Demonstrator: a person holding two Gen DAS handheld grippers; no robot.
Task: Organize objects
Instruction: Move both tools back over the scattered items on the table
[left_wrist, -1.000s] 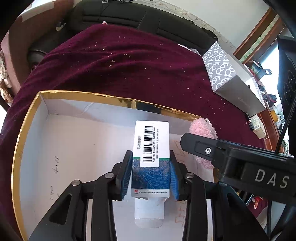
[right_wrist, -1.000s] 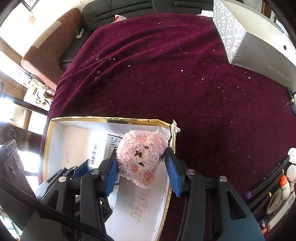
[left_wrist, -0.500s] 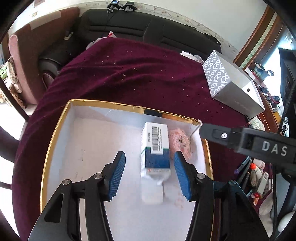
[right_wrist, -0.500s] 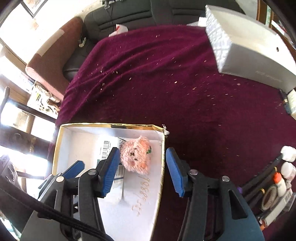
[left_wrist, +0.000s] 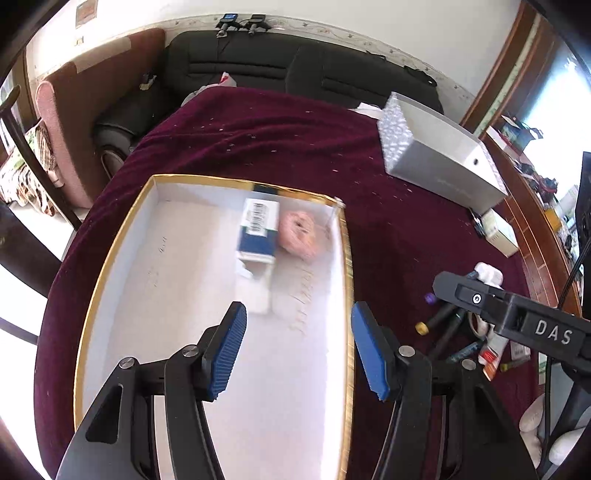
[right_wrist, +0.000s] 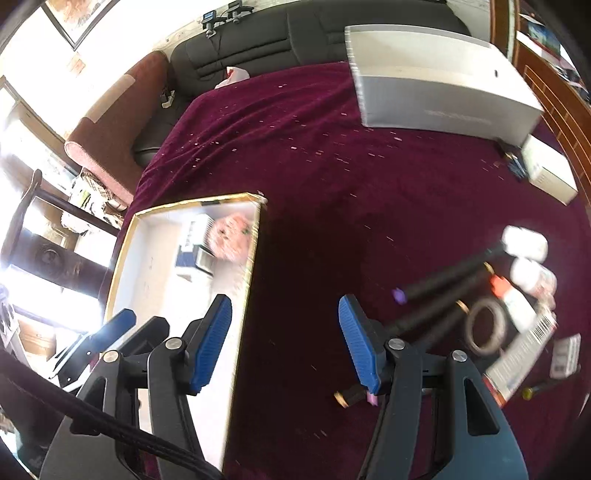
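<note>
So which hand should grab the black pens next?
Probably the right. The right hand-held gripper is open and hangs over the cloth beside the black pens. The left hand-held gripper, also open, hangs over the white box, farther from them.

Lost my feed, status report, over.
Both grippers, left and right, open, empty. Carton and plush side by side in tray. Pens right of tray, unsorted.

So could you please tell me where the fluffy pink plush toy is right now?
In the left wrist view, the fluffy pink plush toy lies inside the gold-rimmed white box, in its far right corner, beside the blue-and-white carton.
</note>
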